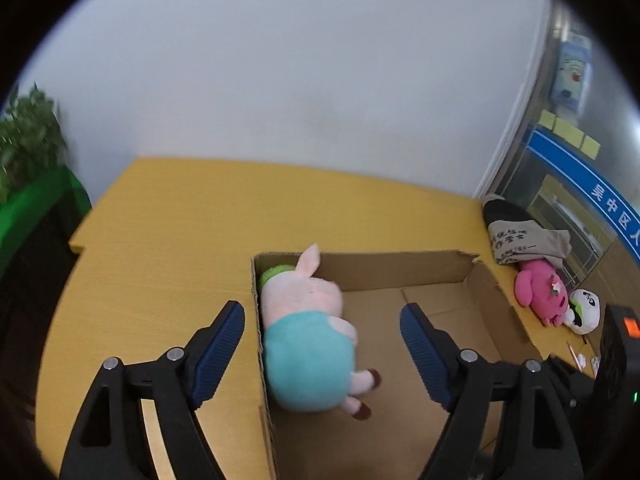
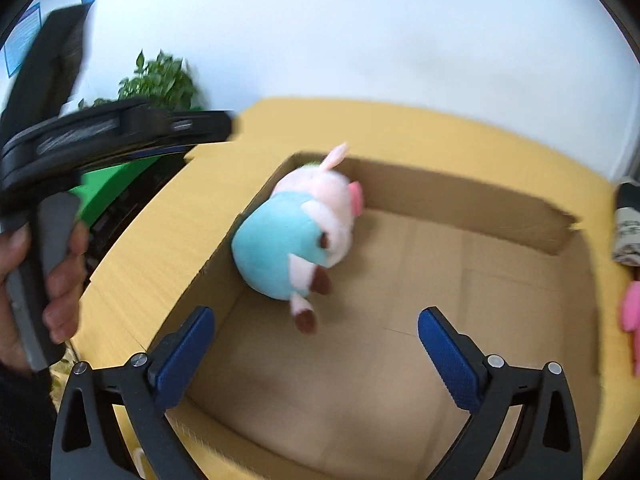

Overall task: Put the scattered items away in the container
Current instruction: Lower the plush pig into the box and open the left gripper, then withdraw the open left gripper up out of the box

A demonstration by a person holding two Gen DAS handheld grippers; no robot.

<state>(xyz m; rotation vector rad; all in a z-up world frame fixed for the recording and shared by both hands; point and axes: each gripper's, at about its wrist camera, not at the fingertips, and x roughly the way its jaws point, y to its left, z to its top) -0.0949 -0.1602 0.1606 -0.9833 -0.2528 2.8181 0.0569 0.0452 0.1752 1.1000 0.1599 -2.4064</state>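
My left fingers [image 1: 322,334] spread wide, nothing gripped, hanging above left wall of cardboard box [image 1: 448,270]. My right fingers [image 2: 316,344] spread wide too, empty, over near side of box [image 2: 460,196]. Pig plush [image 1: 308,340] in teal outfit lies inside box against left wall, head toward far left corner, free of both fingers. Box sits on yellow surface [image 1: 168,240]. Pink plush [image 1: 540,290] and white plush [image 1: 585,310] lie outside, near right edge of surface. Hand [image 2: 48,280] grips other handle at left.
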